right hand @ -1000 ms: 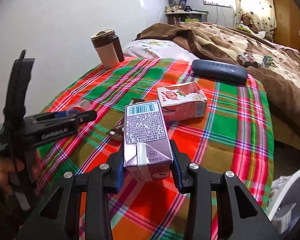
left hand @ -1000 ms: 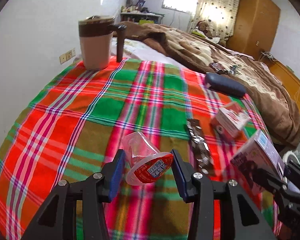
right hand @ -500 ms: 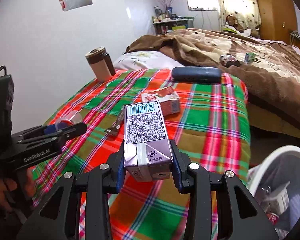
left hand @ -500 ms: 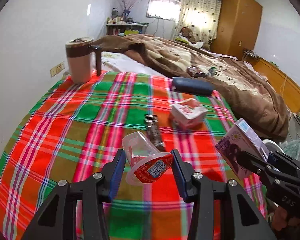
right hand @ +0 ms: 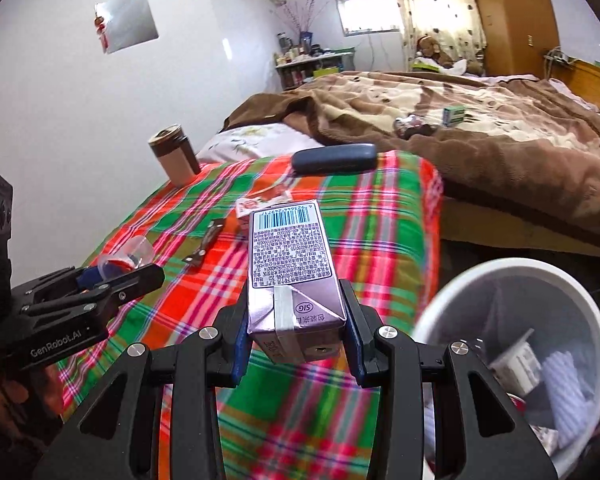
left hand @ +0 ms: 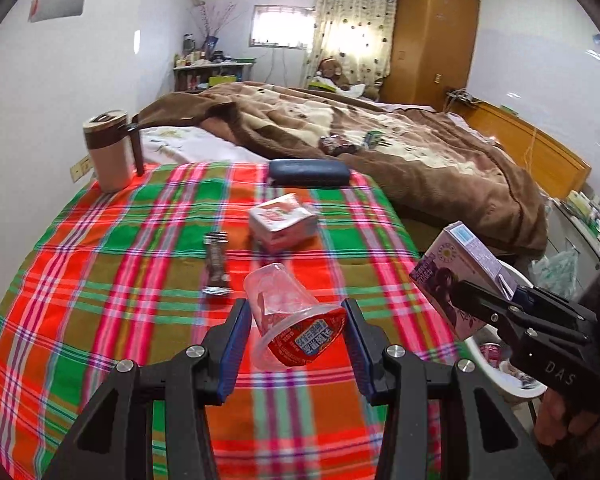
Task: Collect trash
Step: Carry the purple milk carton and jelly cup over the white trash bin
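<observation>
Closest to you, your right gripper (right hand: 296, 334) has its jaws clamped on the purple drink carton (right hand: 292, 276), long axis pointing away from you and up, barcode end farthest out. Your left gripper (left hand: 296, 344) pinches the clear plastic cup (left hand: 290, 316) by its red-labelled rim, with the cup's base tilted away over the cloth.

What the drop turns on is the white trash bin (right hand: 512, 272): it stands off the right edge of the plaid-covered desk (right hand: 380, 216), below and to the right of the carton, its mouth open upward and some trash already inside. Your right hand is the nearer one, and I judge it should go over the rim first. From the left wrist only a sliver of the bin's rim shows beneath the right gripper, so how far the cup has to travel is hard to call.

Farther out on the desk lie a dark snack wrapper (left hand: 216, 264) and a flattened red-and-white carton (left hand: 282, 222), both still to collect. Beyond them are a dark blue case (left hand: 308, 172) and a brown-lidded mug (left hand: 108, 156).
</observation>
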`<state>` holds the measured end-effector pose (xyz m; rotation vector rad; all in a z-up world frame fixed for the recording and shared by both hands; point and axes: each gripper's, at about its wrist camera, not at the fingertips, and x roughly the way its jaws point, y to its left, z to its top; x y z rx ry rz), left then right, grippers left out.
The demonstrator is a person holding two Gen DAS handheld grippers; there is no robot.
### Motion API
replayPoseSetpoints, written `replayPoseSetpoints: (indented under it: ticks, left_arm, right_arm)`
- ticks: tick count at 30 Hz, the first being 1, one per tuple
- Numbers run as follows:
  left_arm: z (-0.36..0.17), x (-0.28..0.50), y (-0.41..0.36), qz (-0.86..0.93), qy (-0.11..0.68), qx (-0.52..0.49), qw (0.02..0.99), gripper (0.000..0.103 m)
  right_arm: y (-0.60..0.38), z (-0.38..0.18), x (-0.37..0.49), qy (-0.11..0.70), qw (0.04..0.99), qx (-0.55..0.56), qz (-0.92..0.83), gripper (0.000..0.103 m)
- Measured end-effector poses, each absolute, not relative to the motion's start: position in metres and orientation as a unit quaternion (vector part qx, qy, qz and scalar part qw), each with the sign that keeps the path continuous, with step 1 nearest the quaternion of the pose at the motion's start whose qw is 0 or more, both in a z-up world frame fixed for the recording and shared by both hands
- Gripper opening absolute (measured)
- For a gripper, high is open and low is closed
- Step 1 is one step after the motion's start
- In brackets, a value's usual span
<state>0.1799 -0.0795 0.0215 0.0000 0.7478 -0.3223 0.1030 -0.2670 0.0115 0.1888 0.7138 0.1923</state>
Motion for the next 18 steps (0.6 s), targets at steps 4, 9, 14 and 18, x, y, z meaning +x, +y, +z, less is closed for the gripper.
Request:
replayPoseSetpoints:
  ticks: [4,9,14,18]
  left_arm:
    - [0.027,0.167,-0.103,-0.173,0.354,0.015,0.919,0.047]
    - [0.032,0.156,-0.133,-0.201,0.347,0.032,0.915,0.047]
    - [0.033,0.144,-0.160,-0.224,0.344,0.043,0.911,0.047]
    - [0.035,0.136,-0.182,-0.243,0.342,0.052,0.906,0.047]
  right_arm:
    - [-0.282,0.014,0.092,0.343,0.931,0.099,0.079,0.040]
    - [-0.304,0.014,0.081,0.340,0.932,0.111,0.053,0.040]
    - [-0.326,0.015,0.066,0.335,0.934,0.118,0.023,0.040]
    - [-0.344,0.014,0.054,0.332,0.935,0.124,-0.001,0.040]
